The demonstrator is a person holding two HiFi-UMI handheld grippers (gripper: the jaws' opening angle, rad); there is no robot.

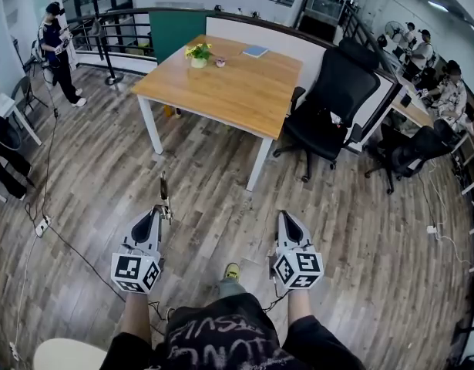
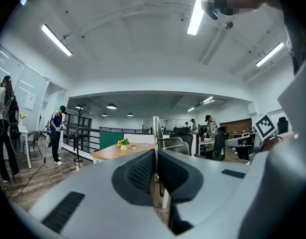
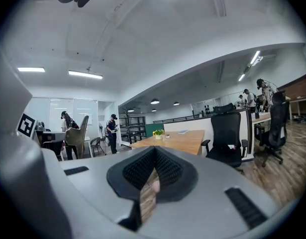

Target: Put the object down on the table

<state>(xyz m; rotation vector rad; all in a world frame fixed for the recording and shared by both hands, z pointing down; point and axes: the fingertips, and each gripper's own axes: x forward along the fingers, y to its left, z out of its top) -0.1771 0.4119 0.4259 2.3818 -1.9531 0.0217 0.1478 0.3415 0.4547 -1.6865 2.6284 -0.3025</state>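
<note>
Holding left gripper and right gripper level, abreast, facing the wooden table. Pinching a thin flat object in left, squeezing right shut.

Left gripper, right gripper: jaws closed

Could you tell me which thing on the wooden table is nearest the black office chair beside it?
The flat blue book; the flower pot and the small item beside it sit further from the chair.
</note>
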